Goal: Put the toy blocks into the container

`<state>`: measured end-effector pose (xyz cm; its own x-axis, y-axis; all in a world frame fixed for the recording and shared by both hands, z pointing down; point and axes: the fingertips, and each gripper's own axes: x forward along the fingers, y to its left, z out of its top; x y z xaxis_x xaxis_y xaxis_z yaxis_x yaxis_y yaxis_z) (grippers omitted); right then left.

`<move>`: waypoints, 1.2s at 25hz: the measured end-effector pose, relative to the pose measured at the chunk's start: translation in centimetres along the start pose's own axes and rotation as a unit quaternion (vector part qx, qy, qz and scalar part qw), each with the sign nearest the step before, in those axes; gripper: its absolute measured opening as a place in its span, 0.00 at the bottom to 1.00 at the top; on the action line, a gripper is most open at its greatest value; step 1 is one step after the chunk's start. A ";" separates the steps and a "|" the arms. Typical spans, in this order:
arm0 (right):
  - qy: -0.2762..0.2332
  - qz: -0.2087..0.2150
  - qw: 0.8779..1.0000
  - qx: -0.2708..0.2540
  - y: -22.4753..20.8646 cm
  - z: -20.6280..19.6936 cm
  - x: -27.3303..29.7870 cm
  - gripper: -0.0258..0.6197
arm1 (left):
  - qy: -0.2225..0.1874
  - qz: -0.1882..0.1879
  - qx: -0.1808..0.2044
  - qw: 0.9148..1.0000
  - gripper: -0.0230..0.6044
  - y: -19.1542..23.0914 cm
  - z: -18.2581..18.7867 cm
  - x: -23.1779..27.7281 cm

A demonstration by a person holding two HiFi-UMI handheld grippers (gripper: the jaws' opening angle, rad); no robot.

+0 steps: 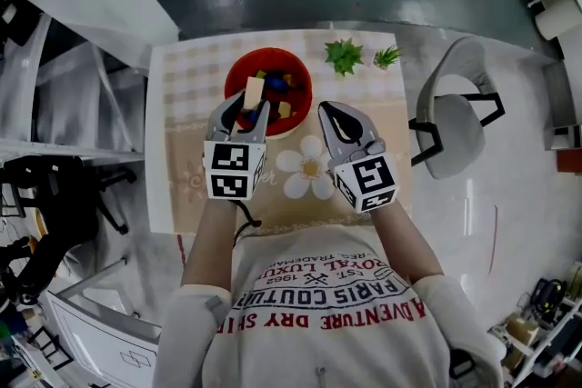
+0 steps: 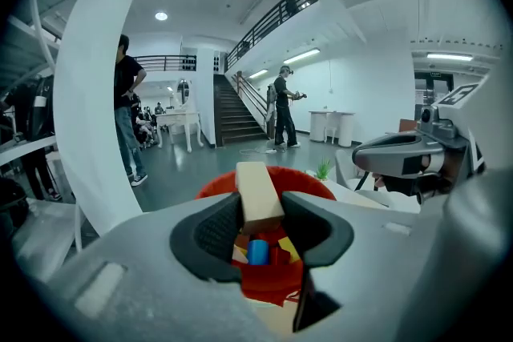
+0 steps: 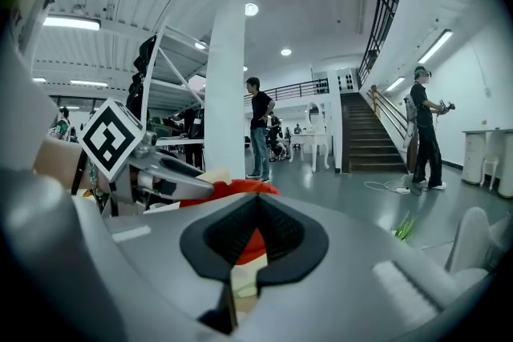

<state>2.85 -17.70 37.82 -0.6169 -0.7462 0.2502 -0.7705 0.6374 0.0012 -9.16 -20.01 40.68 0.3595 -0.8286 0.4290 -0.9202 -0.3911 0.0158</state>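
Head view: left gripper clamps block over bowl; right gripper clenched empty beside rim.

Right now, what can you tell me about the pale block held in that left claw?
The block is a pale, plain, square-edged oblong, wood by its look. It stands nearly upright, its lower end pinched between the dark pads of the left gripper, over the red bowl of coloured blocks. Nothing else touches it.
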 end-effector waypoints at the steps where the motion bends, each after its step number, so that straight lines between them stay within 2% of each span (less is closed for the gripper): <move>1: 0.001 -0.002 1.000 0.000 0.0 0.0 0.2 0.04 | 0.004 -0.002 0.001 1.000 0.30 0.1 -0.1 0.2; 6: 0.007 -0.008 1.000 0.000 0.0 -0.1 0.6 0.04 | 0.026 -0.004 0.008 1.000 0.30 0.5 -1.1 0.9; 10: 0.007 -0.007 1.000 -0.001 0.3 -0.3 0.4 0.04 | 0.019 0.001 -0.013 1.000 0.31 0.5 -1.4 0.9; 13: 0.006 -0.006 1.000 -0.004 0.4 -0.2 0.1 0.04 | 0.012 -0.006 -0.024 1.000 0.50 0.3 -1.3 0.8; 17: 0.002 -0.006 1.000 -0.007 0.6 0.2 -0.4 0.04 | -0.001 -0.002 -0.024 1.000 0.51 0.1 -0.9 -0.1; 23: -0.011 0.000 1.000 -0.015 1.3 0.9 -1.4 0.04 | -0.043 0.001 -0.011 0.999 0.50 -0.3 1.1 -2.5; 24: -0.015 0.002 1.000 -0.016 1.5 1.1 -1.5 0.04 | -0.051 0.000 -0.007 0.999 0.47 -0.3 1.5 -3.0; 26: -0.025 0.006 0.999 -0.020 1.8 1.5 -1.9 0.04 | -0.069 0.002 -0.005 0.998 0.30 -0.4 2.3 -4.1; 30: -0.045 0.017 0.998 -0.028 2.4 2.7 -2.7 0.04 | -0.095 0.006 -0.010 0.995 0.17 -0.3 3.5 -6.2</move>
<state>2.26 -14.68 34.54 -0.6561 -0.7368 0.1634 -0.7405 0.6703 0.0491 -10.55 -16.17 34.91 0.3698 -0.8948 0.2502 -0.9268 -0.3742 0.0313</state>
